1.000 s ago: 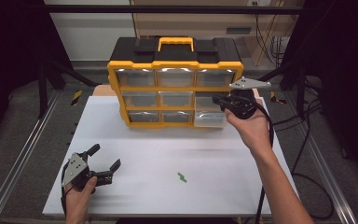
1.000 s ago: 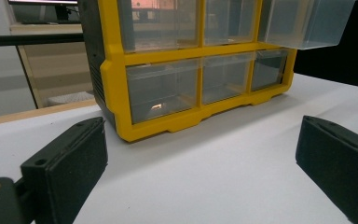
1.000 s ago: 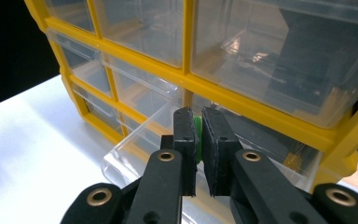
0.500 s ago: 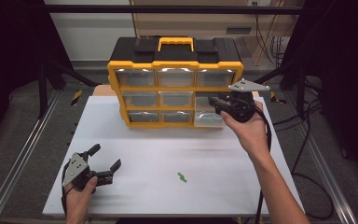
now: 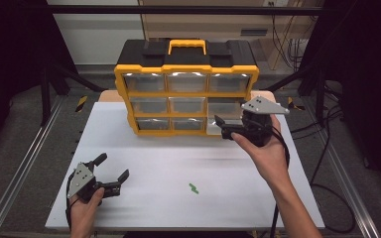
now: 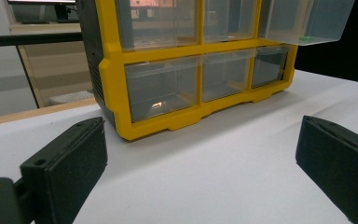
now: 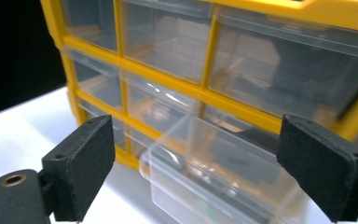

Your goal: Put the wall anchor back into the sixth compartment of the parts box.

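A yellow organiser (image 5: 186, 91) with clear drawers stands at the back of the white table (image 5: 178, 158). Its middle-right drawer (image 5: 222, 115) is pulled out; the same drawer (image 7: 214, 186) fills the lower right gripper view and shows at top right as drawer (image 6: 307, 21). My right gripper (image 5: 222, 127) hovers just in front of it. Its jaws have just been opening and stand open, with the pads off the drawer. Open and empty, my left gripper (image 5: 113, 166) rests low at the table's near left. A small green piece (image 5: 193, 188) lies on the table.
The organiser's black lid and yellow handle (image 5: 186, 45) face up at the back. Metal rails (image 5: 25, 163) run along both table sides, and cables (image 5: 327, 163) trail at the right. White tabletop lies between the two grippers.
The right gripper's jaws have opened off the drawer front, and the hand has drawn back toward the near side. The left gripper has kept still.
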